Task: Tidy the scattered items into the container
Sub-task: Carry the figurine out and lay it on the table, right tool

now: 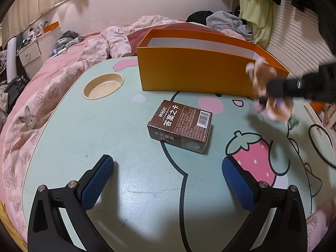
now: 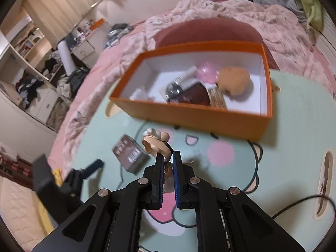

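Observation:
An orange box (image 1: 195,71) (image 2: 189,117) stands at the far side of the mint cartoon table (image 1: 126,126); in the right wrist view it holds several items, among them a tan plush ball (image 2: 234,80) and a pink ball (image 2: 206,73). A brown card box (image 1: 180,124) (image 2: 130,155) lies on the table in front of it. My left gripper (image 1: 168,175) hovers open just short of the card box, nothing between its pads. My right gripper (image 2: 168,157) is shut on a small doll figure (image 2: 156,141) (image 1: 264,82), raised above the table near the orange box's right end, blurred in the left wrist view.
A round cup recess (image 1: 104,86) is sunk in the table's left part. A black cable (image 1: 319,147) runs along the table's right edge. Pink bedding (image 1: 42,96) surrounds the table, with clothes (image 1: 224,21) piled behind the box.

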`<state>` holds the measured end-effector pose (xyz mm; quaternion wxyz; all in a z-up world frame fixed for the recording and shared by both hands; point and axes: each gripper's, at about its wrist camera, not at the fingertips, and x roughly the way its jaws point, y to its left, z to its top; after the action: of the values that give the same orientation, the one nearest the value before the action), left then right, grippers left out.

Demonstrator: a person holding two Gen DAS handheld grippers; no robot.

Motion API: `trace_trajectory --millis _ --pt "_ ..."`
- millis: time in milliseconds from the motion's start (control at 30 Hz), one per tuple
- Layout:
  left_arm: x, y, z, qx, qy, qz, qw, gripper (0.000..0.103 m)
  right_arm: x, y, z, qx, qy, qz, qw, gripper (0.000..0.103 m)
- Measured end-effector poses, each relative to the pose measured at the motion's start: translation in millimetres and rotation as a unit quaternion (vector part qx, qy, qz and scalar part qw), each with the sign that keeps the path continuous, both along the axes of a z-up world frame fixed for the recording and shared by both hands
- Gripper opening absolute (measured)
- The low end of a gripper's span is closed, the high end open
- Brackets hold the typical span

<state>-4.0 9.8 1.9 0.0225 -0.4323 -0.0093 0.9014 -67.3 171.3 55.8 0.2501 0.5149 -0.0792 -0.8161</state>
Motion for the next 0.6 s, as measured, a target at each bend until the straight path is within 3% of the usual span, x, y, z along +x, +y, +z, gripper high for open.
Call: trace_trajectory --millis 267,333,400,600 --pt "0 0 0 0.000 0.000 0.000 1.0000 0.103 3 5 -21 0.003 0.005 -0.020 1.000 0.010" --pt "0 0 0 0.000 0.000 0.000 1.0000 0.103 8 12 -17 -0.007 0.015 -0.029 0.999 0.022" --pt "0 0 0 -0.001 0.000 0.000 1.0000 0.103 16 23 -11 -0.010 0.027 -0.045 0.999 0.059" --pt "0 1 0 -0.001 0.000 0.000 1.0000 0.103 57 42 -2 0.059 0.084 -0.074 0.992 0.061"
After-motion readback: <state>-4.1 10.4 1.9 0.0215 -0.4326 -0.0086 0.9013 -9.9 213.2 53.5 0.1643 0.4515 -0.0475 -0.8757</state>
